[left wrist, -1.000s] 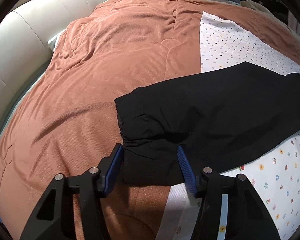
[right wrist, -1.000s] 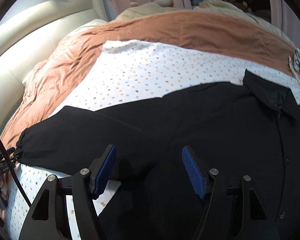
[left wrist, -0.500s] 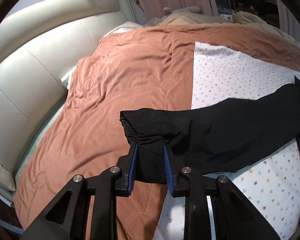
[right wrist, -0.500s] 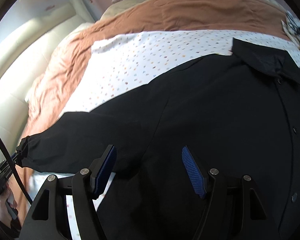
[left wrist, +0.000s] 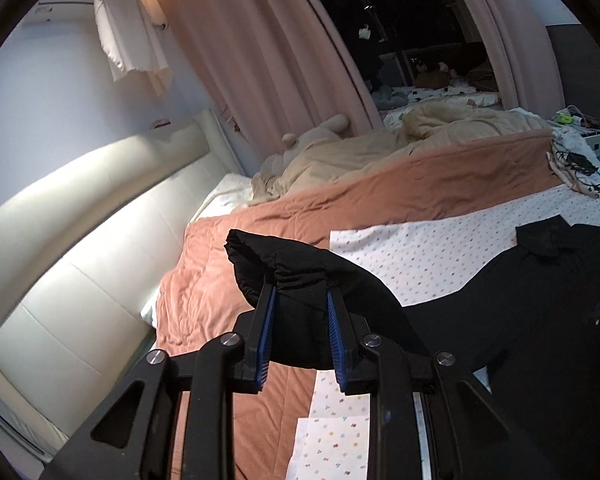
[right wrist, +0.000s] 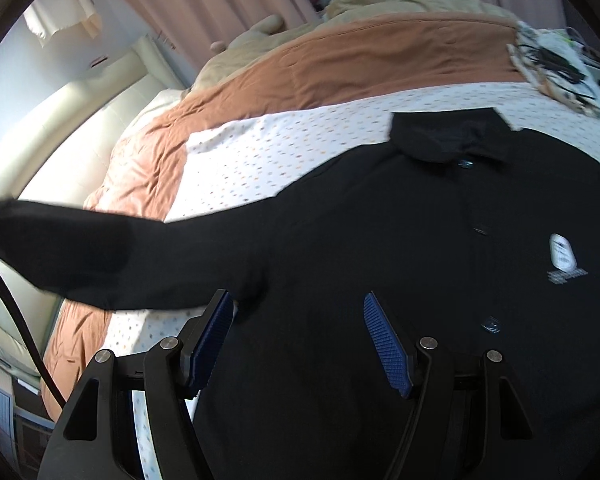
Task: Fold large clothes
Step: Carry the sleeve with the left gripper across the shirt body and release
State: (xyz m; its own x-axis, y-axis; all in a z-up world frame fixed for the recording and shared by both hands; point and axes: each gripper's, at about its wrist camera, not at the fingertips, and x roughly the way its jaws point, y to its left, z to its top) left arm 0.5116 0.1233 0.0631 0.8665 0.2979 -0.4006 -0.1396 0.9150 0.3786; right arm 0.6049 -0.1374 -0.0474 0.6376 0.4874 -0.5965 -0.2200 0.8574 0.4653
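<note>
A black long-sleeved button shirt (right wrist: 400, 216) lies front up on a white dotted sheet (right wrist: 260, 148) on the bed, collar toward the far side. My left gripper (left wrist: 300, 300) is shut on the cuff end of the sleeve (left wrist: 284, 268) and holds it lifted above the bed. In the right wrist view that sleeve (right wrist: 100, 256) stretches out to the left in the air. My right gripper (right wrist: 298, 316) is open and empty, hovering just over the shirt's body near the armpit.
A rust-orange quilt (left wrist: 220, 280) covers the bed under the sheet. A cream padded headboard (left wrist: 80, 232) runs along the left. A beige blanket (left wrist: 380, 148) is bunched at the far side. Cables and clutter (right wrist: 556, 64) lie at the far right. Pink curtains (left wrist: 260, 40) hang behind.
My left gripper closed on the sleeve cuff and raised it off the bed, tilting upward. My right gripper stayed open and shifted over the shirt's body.
</note>
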